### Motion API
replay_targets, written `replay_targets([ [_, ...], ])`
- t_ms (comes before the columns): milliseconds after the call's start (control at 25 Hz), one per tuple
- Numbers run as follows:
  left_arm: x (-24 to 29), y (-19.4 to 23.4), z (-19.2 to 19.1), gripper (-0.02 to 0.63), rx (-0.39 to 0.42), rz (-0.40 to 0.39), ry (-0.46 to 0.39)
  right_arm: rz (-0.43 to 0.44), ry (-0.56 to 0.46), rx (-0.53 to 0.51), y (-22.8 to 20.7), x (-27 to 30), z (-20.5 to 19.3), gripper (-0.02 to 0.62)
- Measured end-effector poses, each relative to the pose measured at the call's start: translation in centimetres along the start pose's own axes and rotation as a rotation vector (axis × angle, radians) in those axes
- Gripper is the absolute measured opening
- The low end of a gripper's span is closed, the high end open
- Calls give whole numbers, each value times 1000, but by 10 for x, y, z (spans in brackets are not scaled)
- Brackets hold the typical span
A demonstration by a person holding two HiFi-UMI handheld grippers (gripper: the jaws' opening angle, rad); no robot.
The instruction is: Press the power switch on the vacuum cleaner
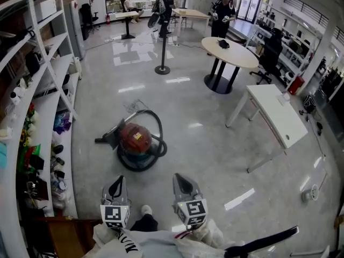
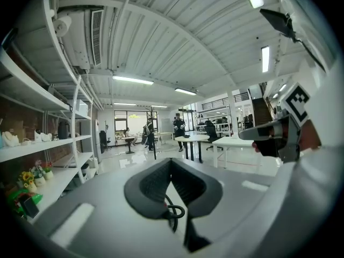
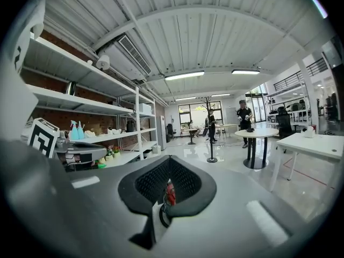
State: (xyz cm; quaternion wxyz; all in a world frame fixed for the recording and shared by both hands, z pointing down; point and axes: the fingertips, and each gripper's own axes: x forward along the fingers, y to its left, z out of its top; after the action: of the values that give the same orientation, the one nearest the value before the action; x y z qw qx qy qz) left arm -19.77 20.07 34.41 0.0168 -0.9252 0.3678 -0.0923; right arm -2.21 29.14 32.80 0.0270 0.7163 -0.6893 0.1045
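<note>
The vacuum cleaner (image 1: 135,138) is a red round canister on a dark base, lying on the glossy floor with its black hose (image 1: 156,123) looped around it. Both grippers hang short of it, close to my body. The left gripper (image 1: 118,184) and right gripper (image 1: 183,181) both point toward the vacuum with their jaws closed together and nothing held. In the left gripper view the left gripper (image 2: 171,168) shows only a bit of black hose (image 2: 173,213) through its narrow slit. In the right gripper view a sliver of the red canister (image 3: 170,193) shows between the right gripper (image 3: 169,168) pads.
White shelving (image 1: 48,106) with small items runs along the left. A white rectangular table (image 1: 279,117) stands at right, a round table (image 1: 231,52) and a pole stand (image 1: 162,69) farther back. People (image 1: 222,15) are at the far end. My shoe (image 1: 145,210) shows between the grippers.
</note>
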Motion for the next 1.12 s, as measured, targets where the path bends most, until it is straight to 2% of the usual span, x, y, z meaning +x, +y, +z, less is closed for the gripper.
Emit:
replay_targets([
  [200,18,19,-4,0,-27,7,6,5,12,-12,1,26,4,0],
  [440,39,35,-2,0,-22,-3,2,5,43,-16,2,53,5,0],
  [1120,85,81,1,0,-35,-29,-7,-26,29,-43,3,113,24,0],
])
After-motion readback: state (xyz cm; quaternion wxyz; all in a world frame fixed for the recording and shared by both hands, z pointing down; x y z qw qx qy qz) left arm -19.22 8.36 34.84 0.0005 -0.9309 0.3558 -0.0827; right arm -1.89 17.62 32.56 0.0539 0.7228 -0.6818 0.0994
